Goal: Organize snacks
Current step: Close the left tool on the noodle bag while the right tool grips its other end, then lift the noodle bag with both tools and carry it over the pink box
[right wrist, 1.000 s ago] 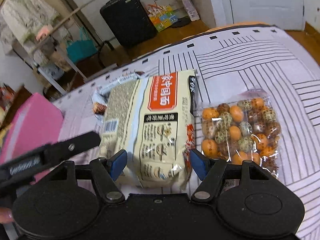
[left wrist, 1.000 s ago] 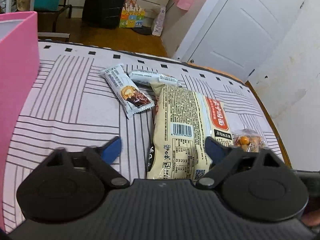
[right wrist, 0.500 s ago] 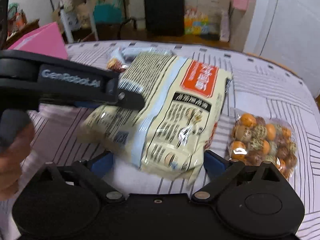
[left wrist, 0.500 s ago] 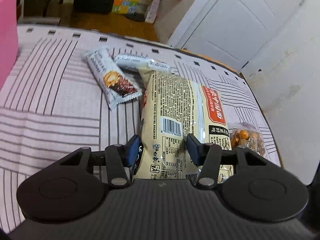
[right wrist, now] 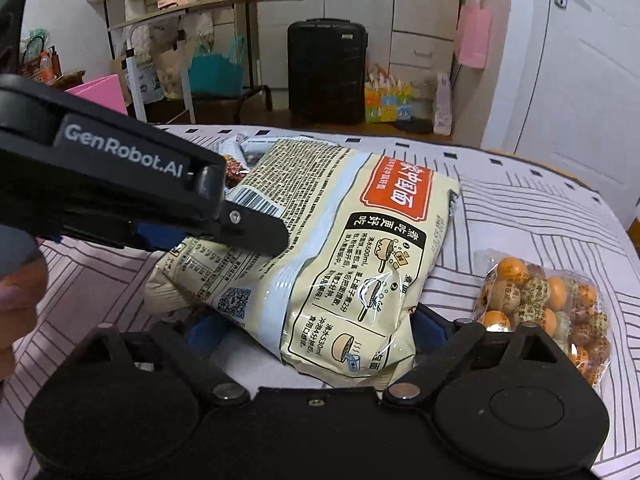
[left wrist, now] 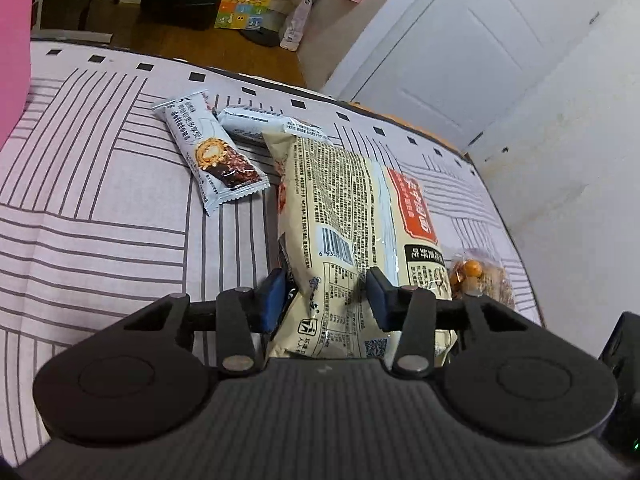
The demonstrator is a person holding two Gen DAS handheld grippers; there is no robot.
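Note:
A big cream noodle bag lies on the striped tablecloth. My left gripper is shut on the bag's near left end, which is raised off the cloth; its arm shows in the right wrist view pinching the bag. My right gripper is open, its fingers on either side of the bag's near end. A clear bag of orange and speckled nuts lies to the right; it also shows in the left wrist view. Two chocolate bars lie beyond.
A pink box stands at the left edge of the table, also in the right wrist view. Behind the table are a black suitcase, a white door, a rack and bags on the floor.
My left gripper moved onto the noodle bag's near end and closed on it, lifting that end. My right gripper opened wider and its view swung left toward the room.

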